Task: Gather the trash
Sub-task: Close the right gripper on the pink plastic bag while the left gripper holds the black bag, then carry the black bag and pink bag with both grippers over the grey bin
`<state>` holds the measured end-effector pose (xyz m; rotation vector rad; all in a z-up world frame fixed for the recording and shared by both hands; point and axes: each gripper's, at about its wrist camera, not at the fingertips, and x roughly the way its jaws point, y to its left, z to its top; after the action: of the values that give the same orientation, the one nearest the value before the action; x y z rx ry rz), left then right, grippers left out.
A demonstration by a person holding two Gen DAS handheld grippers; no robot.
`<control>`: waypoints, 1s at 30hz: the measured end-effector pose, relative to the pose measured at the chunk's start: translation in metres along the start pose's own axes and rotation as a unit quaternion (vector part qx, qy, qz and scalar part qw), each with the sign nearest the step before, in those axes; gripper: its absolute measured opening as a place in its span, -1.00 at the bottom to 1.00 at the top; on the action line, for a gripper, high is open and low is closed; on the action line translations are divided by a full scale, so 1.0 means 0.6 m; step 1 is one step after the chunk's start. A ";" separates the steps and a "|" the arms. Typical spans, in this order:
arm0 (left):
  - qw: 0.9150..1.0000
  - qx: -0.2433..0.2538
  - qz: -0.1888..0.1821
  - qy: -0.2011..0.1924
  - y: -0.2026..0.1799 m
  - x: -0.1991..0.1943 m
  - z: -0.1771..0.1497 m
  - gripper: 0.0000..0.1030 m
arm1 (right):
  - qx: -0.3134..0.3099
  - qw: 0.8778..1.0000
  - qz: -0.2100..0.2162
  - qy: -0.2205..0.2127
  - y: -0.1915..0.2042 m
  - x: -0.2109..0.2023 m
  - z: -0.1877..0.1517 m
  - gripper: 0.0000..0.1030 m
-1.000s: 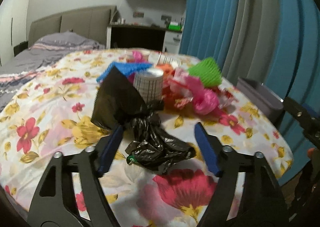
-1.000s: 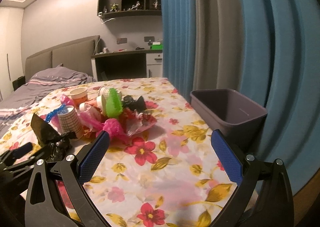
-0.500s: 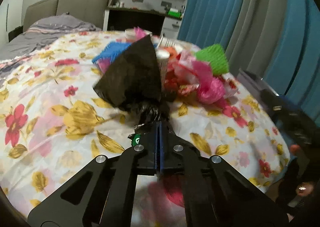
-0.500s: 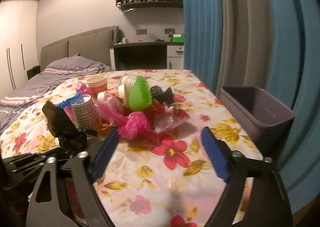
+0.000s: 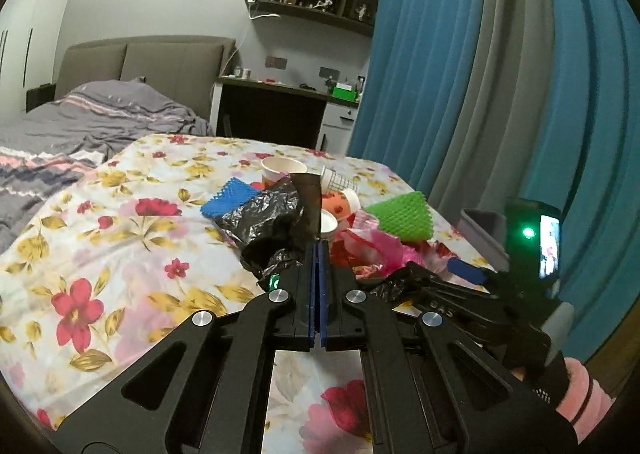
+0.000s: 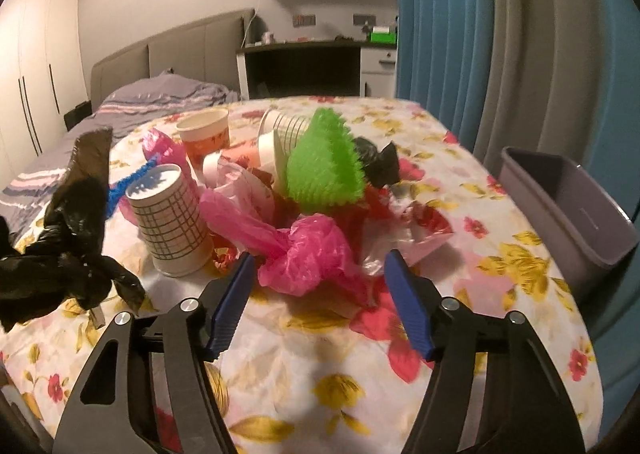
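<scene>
- Left wrist view puts our left gripper (image 5: 319,254) in the near middle, its blue pads pressed together on a pinch of the black bag (image 5: 267,219), which hangs crumpled from the tips just above the flowered bench (image 5: 104,238)
- Right wrist view shows our right gripper (image 6: 320,294) with its jaws part open; they have just been narrowing, and the pink bag (image 6: 316,254) lies just beyond the tips, not yet gripped, with nothing pressed between the pads
- We judge the step in hand to be the first of the collecting: one piece is picked up, a second is being lined up, and most of the pile is untouched on the bench
- For the next move we would ease the right gripper forward and down until the pink bag sits between the pads, then close; the film is thin and slippery, so a shallow bite may slide off
- Only the right view shows the grey bin (image 6: 572,210) clearly, at the far right edge of the bench, along with the checked cup (image 6: 170,218) and green mesh (image 6: 324,162) left of it
- Only the left view shows our hand (image 5: 576,394) in a pink sleeve at the right, and the blue mesh (image 5: 228,200) lying flat far left of the pile
</scene>
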<state>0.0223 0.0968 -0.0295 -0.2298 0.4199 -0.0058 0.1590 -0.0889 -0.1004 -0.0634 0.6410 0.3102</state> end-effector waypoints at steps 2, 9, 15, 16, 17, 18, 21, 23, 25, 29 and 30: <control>1.000 -0.006 -0.001 0.004 0.006 0.002 -0.004 -0.99 | 0.001 1.000 0.003 0.014 0.001 0.012 0.003 0.17; 1.000 -0.011 -0.010 -0.007 0.010 -0.007 -0.001 -1.00 | -0.005 0.999 0.013 0.047 0.006 0.039 0.002 -0.30; 1.000 -0.007 -0.013 -0.009 0.005 -0.012 0.000 -1.00 | -0.020 0.999 0.024 0.038 0.008 0.022 -0.008 -0.96; 1.000 -0.006 -0.013 -0.010 0.005 -0.014 0.001 -1.00 | -0.020 0.999 0.027 0.036 0.008 0.017 -0.010 -0.96; 1.000 -0.005 -0.014 -0.012 0.004 -0.015 0.002 -1.00 | -0.020 0.999 0.033 0.030 0.007 0.007 -0.013 -0.96; 1.000 -0.004 -0.014 -0.013 0.003 -0.017 0.003 -1.00 | -0.021 0.999 0.036 0.025 0.005 -0.002 -0.016 -0.96; 1.000 -0.001 -0.018 -0.020 -0.005 -0.024 0.007 -1.00 | -0.013 0.999 0.047 0.009 -0.005 -0.034 -0.022 -0.96; 0.999 0.000 -0.023 -0.023 -0.011 -0.028 0.010 -1.00 | -0.011 0.999 0.050 0.000 -0.014 -0.056 -0.025 -0.96; 0.999 0.006 -0.028 -0.027 -0.022 -0.032 0.012 -1.00 | -0.010 0.998 0.057 -0.012 -0.024 -0.081 -0.028 -0.96; 0.999 0.014 -0.040 -0.033 -0.043 -0.037 0.018 -1.00 | -0.007 0.998 0.059 -0.035 -0.041 -0.119 -0.025 -0.96; 0.998 0.018 -0.045 -0.035 -0.051 -0.038 0.021 -1.00 | -0.004 0.997 0.059 -0.041 -0.046 -0.129 -0.023 -0.96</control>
<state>0.0080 0.0710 -0.0026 -0.2128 0.3399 -0.0929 0.1005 -0.1377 -0.0664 -0.0210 0.5623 0.4274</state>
